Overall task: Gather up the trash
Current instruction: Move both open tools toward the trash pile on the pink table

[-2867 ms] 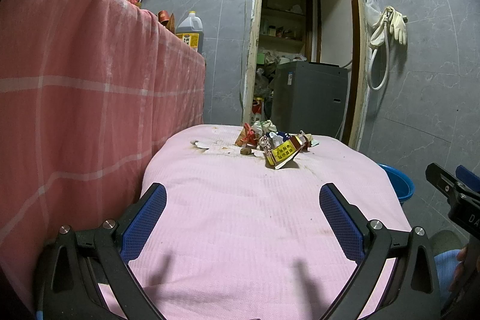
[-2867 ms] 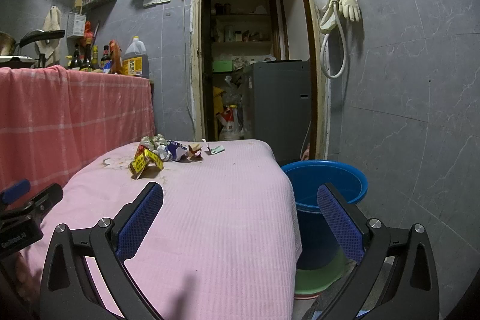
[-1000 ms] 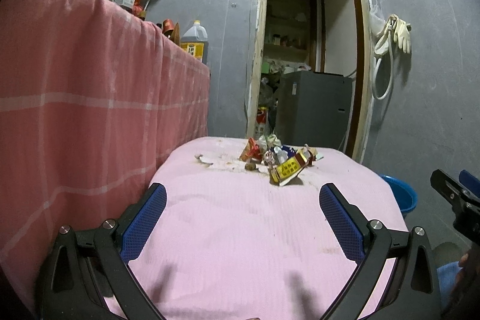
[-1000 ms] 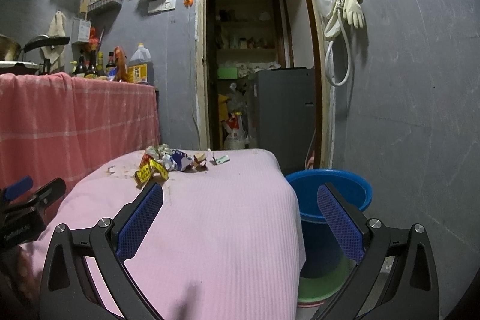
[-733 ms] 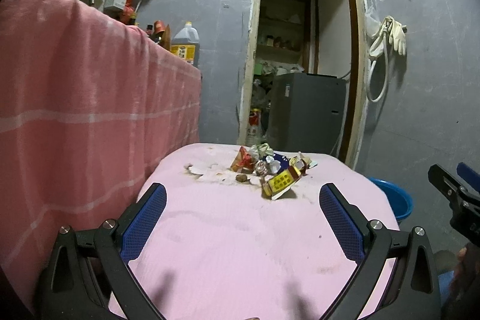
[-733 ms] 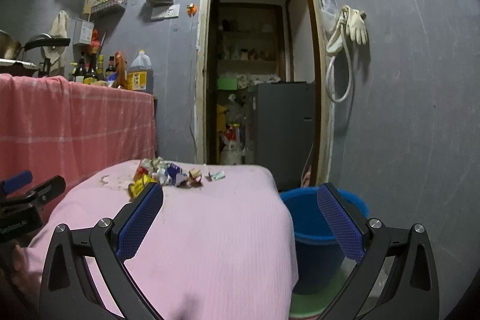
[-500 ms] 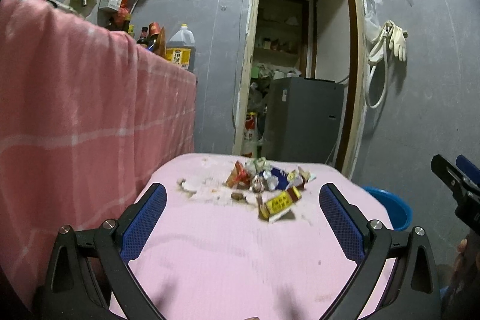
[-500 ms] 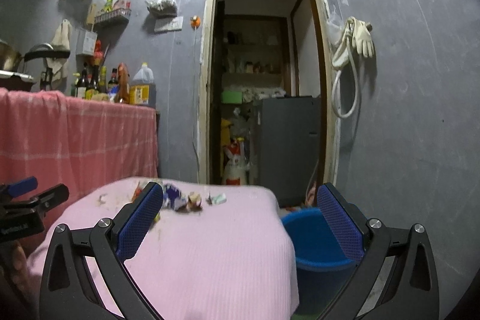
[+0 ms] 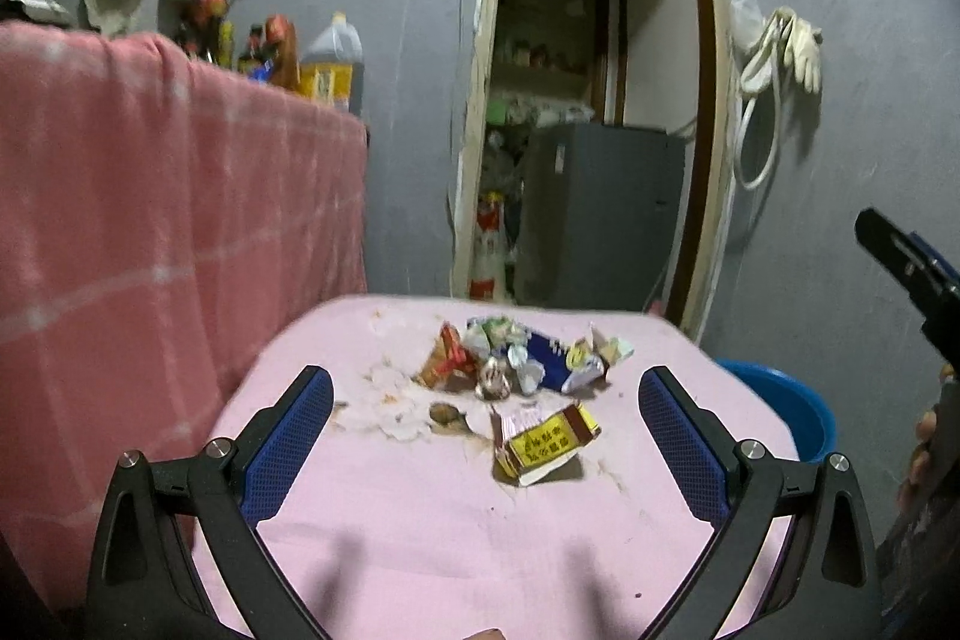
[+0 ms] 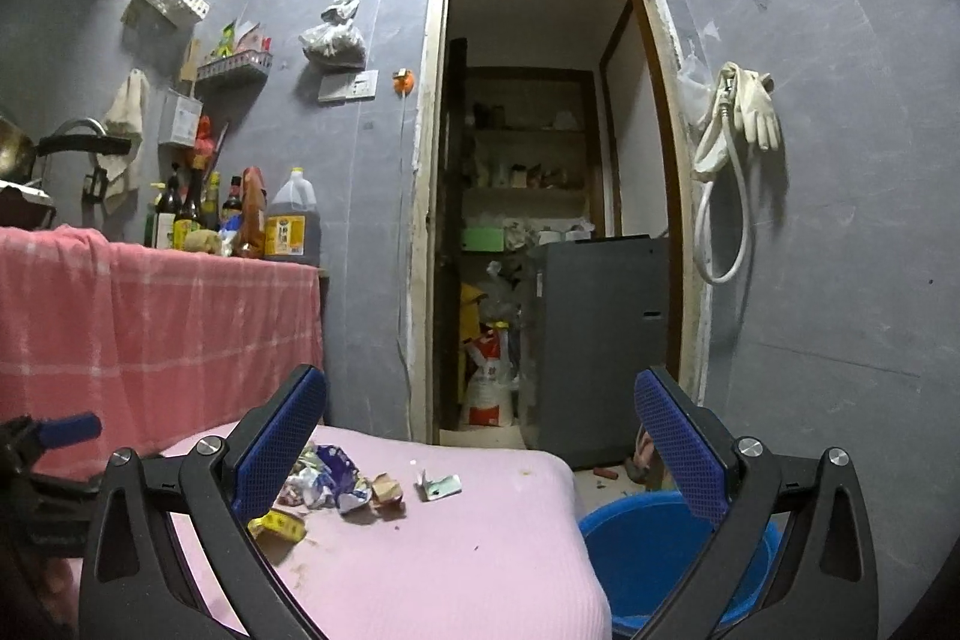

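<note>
A pile of trash [image 9: 516, 358] lies on the pink-covered table [image 9: 432, 532]: crumpled wrappers, a blue packet and a yellow carton [image 9: 543, 441] nearest me. My left gripper [image 9: 485, 430] is open and empty, raised above the table, with the pile between and beyond its fingers. My right gripper [image 10: 480, 439] is open and empty, held higher and to the right, pointing at the doorway. The same pile [image 10: 336, 490] shows low left in the right wrist view, partly hidden by the left finger. A blue bucket [image 10: 666, 556] stands on the floor right of the table.
A pink cloth [image 9: 150, 232] covers a higher counter on the left, with bottles and an oil jug [image 10: 291, 220] on it. A doorway [image 10: 540, 220] with a grey appliance [image 10: 600, 340] lies behind the table. A glove and hose [image 10: 738, 148] hang on the right wall.
My left gripper has moved closer to the trash pile, which now looks larger. My right gripper has lifted and tilted upward, so the table and bucket sit lower in its view.
</note>
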{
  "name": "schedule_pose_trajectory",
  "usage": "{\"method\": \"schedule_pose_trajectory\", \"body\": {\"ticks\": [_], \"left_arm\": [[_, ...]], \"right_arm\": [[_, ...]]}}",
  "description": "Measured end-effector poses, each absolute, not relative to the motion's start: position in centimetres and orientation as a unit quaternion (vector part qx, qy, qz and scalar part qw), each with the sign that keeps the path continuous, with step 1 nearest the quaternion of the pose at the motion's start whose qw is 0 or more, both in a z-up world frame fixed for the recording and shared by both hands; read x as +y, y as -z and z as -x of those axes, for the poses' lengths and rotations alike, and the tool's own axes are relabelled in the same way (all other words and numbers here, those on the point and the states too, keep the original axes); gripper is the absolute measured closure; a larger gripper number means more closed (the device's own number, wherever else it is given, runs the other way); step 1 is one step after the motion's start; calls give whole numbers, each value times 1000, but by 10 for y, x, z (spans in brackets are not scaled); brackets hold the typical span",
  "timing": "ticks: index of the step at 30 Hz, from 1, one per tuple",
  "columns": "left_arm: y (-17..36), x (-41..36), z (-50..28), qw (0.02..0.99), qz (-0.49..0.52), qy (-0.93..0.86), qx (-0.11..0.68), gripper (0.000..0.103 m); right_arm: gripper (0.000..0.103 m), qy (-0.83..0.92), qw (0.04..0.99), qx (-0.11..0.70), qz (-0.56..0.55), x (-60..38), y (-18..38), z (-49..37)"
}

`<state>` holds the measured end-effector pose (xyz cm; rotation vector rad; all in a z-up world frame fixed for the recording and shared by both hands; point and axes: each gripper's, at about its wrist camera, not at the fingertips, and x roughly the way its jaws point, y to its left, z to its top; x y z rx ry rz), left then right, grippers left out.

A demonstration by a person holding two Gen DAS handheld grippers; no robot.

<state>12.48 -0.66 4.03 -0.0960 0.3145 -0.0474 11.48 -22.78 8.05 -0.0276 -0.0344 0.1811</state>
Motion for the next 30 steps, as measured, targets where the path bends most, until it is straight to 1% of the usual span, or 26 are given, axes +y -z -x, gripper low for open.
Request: {"method": "schedule_pose_trajectory", "body": {"ticks": [8, 11, 17, 19, 20, 21, 22, 24, 25, 27, 30], "left_arm": [[-21, 1, -170, 962, 87, 39, 257, 3], [-16, 0, -179, 954, 97, 49, 280, 4], [-13, -8, -190, 948, 77, 67, 303, 5], [-11, -9, -193, 946, 72, 73, 309, 10], [-11, -10, -196, 944, 70, 76, 313, 13], [-10, -10, -199, 943, 68, 79, 317, 19], [-9, -10, -201, 941, 68, 82, 320, 22], [-7, -9, -205, 938, 69, 85, 328, 37], [-7, -8, -207, 937, 70, 86, 331, 39], [-5, -6, -211, 935, 74, 88, 336, 49], [-4, -1, -213, 932, 82, 92, 341, 58]], "right_arm": [[0, -102, 995, 12, 18, -235, -70, -149], [0, -110, 993, 40, 10, -237, -63, -164], [0, -116, 990, 85, -7, -242, -52, -186], [0, -122, 988, 98, -12, -242, -50, -192], [0, -125, 987, 104, -13, -242, -49, -195], [0, -129, 986, 109, -14, -242, -49, -197], [0, -138, 983, 121, -14, -241, -47, -203], [0, -149, 979, 139, -15, -240, -45, -211], [0, -155, 976, 150, -16, -238, -42, -216], [0, -165, 971, 172, -18, -235, -37, -225], [0, -179, 963, 201, -17, -228, -30, -236]]}}
